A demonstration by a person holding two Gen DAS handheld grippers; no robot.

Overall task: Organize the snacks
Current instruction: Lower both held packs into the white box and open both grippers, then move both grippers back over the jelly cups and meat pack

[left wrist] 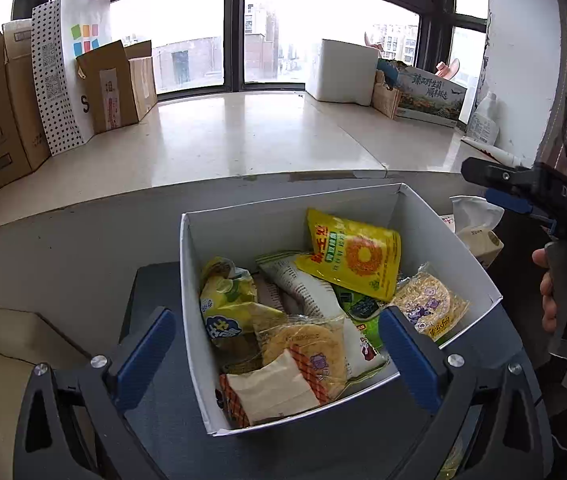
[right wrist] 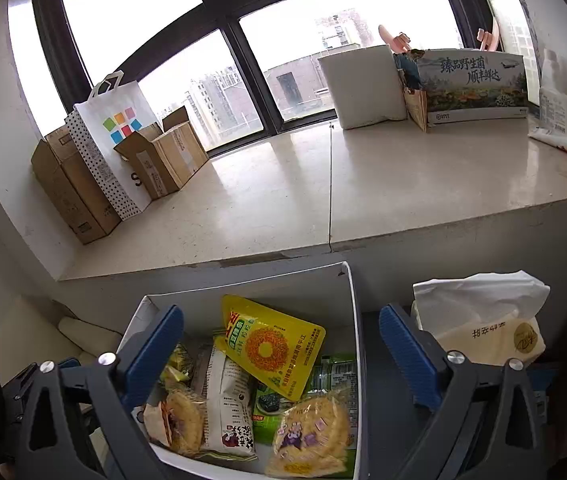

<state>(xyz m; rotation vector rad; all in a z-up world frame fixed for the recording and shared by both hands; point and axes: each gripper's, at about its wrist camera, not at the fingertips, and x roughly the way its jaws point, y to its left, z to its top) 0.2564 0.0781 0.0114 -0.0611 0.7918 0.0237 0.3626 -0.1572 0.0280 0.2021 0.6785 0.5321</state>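
We judged the job nearly done: snacks (left wrist: 323, 312) all sat piled in the white box (left wrist: 191, 280) on the dark table, none seen loose outside. Left gripper (left wrist: 275, 344) and right gripper (right wrist: 281, 354) both hung released w/ nothing between the jaws. Left view showed the hand (left wrist: 555, 292) on the right tool; right view showed more of the tissue pack (right wrist: 483, 320) beside the box.
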